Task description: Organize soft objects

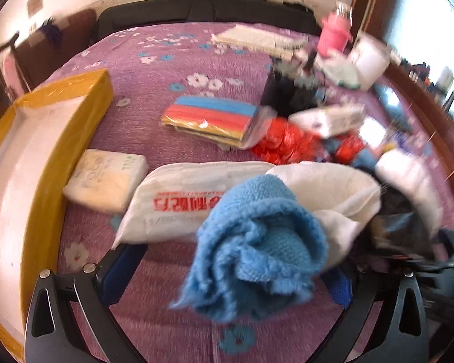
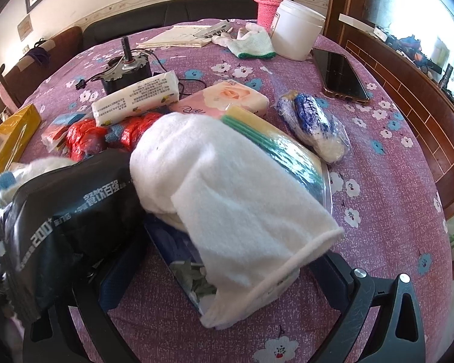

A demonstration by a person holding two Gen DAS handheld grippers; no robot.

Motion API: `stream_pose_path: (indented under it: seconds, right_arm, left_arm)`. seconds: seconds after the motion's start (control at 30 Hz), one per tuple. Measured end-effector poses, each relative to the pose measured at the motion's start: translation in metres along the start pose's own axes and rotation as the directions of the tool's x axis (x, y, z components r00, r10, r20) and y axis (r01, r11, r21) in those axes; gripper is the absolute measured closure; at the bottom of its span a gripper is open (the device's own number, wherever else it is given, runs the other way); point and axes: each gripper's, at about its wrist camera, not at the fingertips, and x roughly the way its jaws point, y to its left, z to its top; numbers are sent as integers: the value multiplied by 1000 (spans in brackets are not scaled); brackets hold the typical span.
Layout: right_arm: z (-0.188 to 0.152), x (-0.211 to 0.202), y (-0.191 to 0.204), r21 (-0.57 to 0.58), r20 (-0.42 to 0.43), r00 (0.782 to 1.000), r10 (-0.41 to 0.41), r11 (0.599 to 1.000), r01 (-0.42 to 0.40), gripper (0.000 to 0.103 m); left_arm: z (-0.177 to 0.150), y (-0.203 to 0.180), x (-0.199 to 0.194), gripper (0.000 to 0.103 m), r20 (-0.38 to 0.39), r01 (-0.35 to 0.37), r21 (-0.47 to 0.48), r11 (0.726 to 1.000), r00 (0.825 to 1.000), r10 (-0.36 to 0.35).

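A crumpled blue towel sits between the wide-apart fingers of my left gripper, which is open; the view is blurred. Behind it lie a white towel, a white bag with red print and a white tissue pack. A yellow-walled box stands at the left. My right gripper is open around a white towel draped over a printed packet. A black pouch lies over its left finger.
On the purple flowered tablecloth lie tissue packs, a red foil bag, a sponge pack, a bagged blue-white item, a phone, a white jar, a pink flask, gloves and a motor.
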Motion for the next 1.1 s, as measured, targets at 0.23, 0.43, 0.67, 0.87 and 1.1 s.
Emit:
stream_pose_path:
  seconds: [0.23,0.43,0.67,0.87,1.1]
  right_arm:
    - [-6,-52,-5,21,161,987,13,1000,-17,1]
    - [-17,-113,-9,-45,421,897,135,991,-128,0]
    - [-11,-80,-24,7,285,943,170,984,-179,0]
    - [-19,-74,-37,28,257,942,214,973,-228,0]
    - [-14,-66,-42,14,207,926,316,945,-326,6]
  left_arm:
    - [12,28,-84,0,242,67,-6,998,968,-63]
    - [18,57,-124,0,378,98,-8,995,922,-88]
    - [-5,42,-80,0,152,109,81,991,981,-120]
    - [-15,7,-58,27,88,166,202,965,979,-187]
    - [-12,-4,-37,33,29,200,226,953,977,-212]
